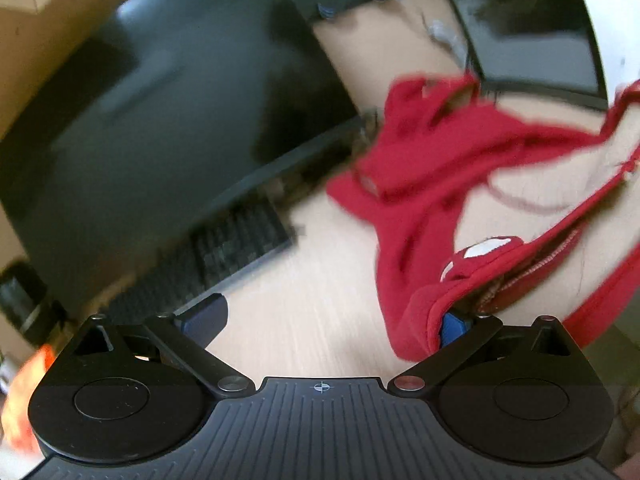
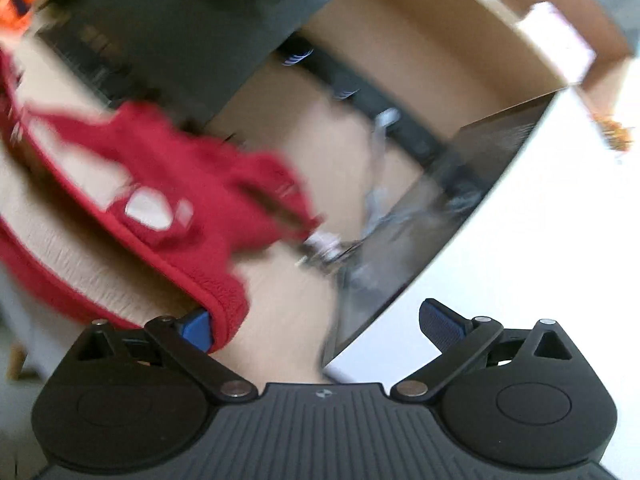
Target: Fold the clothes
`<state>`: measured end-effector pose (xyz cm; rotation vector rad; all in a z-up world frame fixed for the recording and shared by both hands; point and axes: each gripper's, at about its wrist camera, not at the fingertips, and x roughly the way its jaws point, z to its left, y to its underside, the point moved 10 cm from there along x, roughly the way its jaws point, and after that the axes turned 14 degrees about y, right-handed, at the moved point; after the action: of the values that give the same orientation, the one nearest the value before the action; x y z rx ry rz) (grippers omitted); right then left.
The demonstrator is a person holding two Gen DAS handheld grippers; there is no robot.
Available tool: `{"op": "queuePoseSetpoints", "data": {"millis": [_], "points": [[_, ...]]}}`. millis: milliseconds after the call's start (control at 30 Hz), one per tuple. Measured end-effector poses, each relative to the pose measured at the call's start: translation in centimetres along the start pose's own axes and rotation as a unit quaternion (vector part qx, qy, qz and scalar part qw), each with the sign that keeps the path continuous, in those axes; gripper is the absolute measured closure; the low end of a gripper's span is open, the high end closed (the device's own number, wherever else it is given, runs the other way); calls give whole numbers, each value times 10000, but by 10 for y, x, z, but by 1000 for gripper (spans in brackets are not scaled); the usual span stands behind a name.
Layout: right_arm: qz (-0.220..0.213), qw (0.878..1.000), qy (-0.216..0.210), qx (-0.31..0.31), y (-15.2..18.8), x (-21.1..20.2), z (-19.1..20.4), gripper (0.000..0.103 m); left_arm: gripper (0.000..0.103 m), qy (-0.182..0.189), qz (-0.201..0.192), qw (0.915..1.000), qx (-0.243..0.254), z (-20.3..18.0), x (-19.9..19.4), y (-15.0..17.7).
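Clearly we are only starting: both grippers, left [image 1: 328, 320] and right [image 2: 316, 320], are hanging spread wide, the hoodie [image 1: 420, 168] lying unfolded.

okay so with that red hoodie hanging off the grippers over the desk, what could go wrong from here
1. Both pairs of jaws stand wide and the red hoodie only drapes over one finger of each gripper, so it may slide off in a heap.
2. Its trailing cloth hangs close to the keyboard and monitor and could drag across them.
3. The loose cables beside the hoodie might snag it.
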<state>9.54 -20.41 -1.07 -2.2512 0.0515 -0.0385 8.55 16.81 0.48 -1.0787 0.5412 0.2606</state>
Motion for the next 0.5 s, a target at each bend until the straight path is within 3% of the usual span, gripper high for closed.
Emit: {"op": "queuePoseSetpoints", "data": {"millis": [133, 200, 333, 500], "points": [[-504, 9964, 563, 387, -40, -5, -41, 3, 0, -46, -632, 9975, 302, 20, -27, -48], [-657, 9942, 651, 553, -50, -14, -58, 3, 0, -63, -813, 9956, 457, 22, -39, -62], [-691, 9947, 414, 640, -57, -37, -79, 3, 0, 58, -876, 9931, 772, 16, -68, -72], [-462, 9974, -380, 394, -62, -58, -86, 2, 0, 711, -505, 9930, 791, 8, -101, -61]]}}
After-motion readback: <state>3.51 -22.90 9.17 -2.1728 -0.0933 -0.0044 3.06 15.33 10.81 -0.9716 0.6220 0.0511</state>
